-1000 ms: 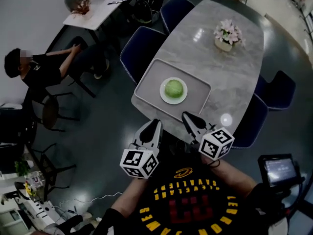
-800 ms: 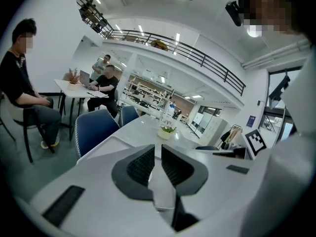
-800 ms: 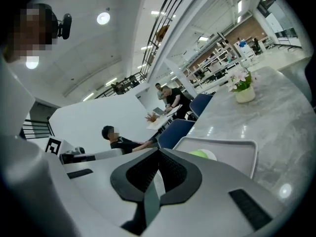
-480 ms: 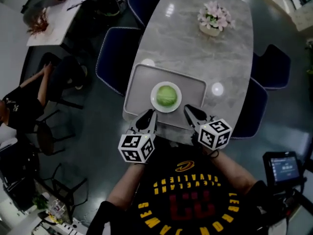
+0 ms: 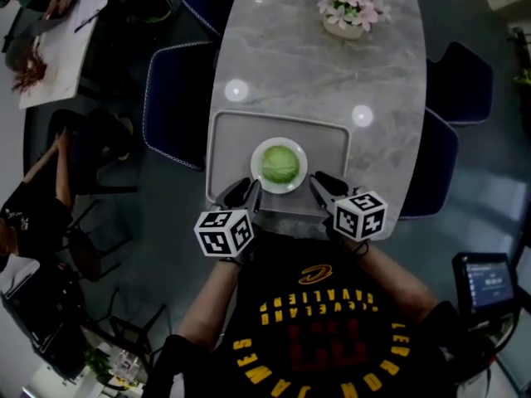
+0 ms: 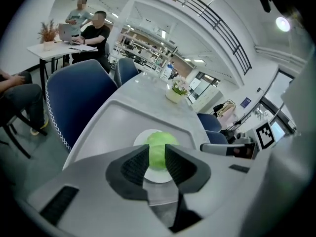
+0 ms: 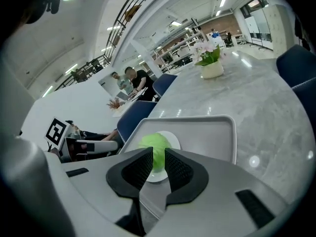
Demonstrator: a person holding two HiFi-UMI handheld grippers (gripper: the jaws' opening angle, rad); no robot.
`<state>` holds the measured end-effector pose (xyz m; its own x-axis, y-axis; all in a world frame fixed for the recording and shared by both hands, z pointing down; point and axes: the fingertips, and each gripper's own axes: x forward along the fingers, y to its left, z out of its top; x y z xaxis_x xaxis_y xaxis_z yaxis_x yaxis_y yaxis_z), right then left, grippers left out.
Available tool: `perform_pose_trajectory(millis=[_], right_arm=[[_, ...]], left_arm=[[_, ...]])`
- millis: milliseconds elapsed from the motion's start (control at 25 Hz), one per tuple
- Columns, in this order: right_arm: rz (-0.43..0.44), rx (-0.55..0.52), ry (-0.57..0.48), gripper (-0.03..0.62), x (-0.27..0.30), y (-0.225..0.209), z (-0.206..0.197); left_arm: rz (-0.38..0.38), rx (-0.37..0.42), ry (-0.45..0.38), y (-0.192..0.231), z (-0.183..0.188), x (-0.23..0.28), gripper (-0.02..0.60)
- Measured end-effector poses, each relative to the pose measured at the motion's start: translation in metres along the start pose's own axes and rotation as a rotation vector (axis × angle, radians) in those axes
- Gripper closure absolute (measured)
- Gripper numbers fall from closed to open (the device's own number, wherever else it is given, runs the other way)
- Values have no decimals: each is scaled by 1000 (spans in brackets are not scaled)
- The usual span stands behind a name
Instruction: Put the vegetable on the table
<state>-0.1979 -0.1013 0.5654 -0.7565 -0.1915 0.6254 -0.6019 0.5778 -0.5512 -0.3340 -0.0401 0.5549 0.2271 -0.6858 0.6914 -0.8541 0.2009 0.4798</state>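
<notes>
- On the near end of the grey table (image 5: 315,65), a grey tray (image 5: 232,139) lies flat, with its near edge close to the table's edge
- At the middle of the tray stands a white plate (image 5: 300,178), and a round green cabbage (image 5: 280,163) sits on it, not yet on the bare table top
- Left gripper (image 5: 246,191): tips over the tray's near rim, just beside the plate on its left; whether they touch the tray cannot be told
- Left gripper view: the jaws stand a narrow gap apart and grip nothing; the cabbage shows through the gap, beyond the tips
- Right gripper (image 5: 319,185): tips over the near rim, just beside the plate on its right
- Right gripper view: the jaws likewise stand a narrow gap apart and are empty, with the cabbage in line with the gap but ahead of it
- The two grippers flank the plate, angled in toward it, and neither touches the cabbage
- At the far end of the table is a flower pot (image 5: 353,11) with pink blooms, well apart from the tray
- Blue chairs stand at both long sides of the table, one at the left (image 5: 178,98) and one at the right (image 5: 440,172)
- At the far left, a seated person (image 5: 33,214) is beside a white side table (image 5: 58,48)
- At the lower right is a small lit screen (image 5: 485,280)
</notes>
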Motion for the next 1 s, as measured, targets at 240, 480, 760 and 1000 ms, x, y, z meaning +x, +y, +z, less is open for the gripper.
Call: perform_pose_trajectory(millis=[240, 480, 760, 1000], right_arm=[[-57, 22, 51, 519, 25, -23, -17], [-96, 56, 77, 519, 46, -39, -30], [-113, 101, 89, 519, 56, -40, -35], [-118, 149, 89, 519, 59, -38, -40]], left_arm=[[29, -62, 119, 31, -22, 27, 494], [26, -62, 169, 46, -26, 46, 494], [17, -25, 235, 51, -28, 58, 494], [10, -35, 269, 56, -32, 59, 494]])
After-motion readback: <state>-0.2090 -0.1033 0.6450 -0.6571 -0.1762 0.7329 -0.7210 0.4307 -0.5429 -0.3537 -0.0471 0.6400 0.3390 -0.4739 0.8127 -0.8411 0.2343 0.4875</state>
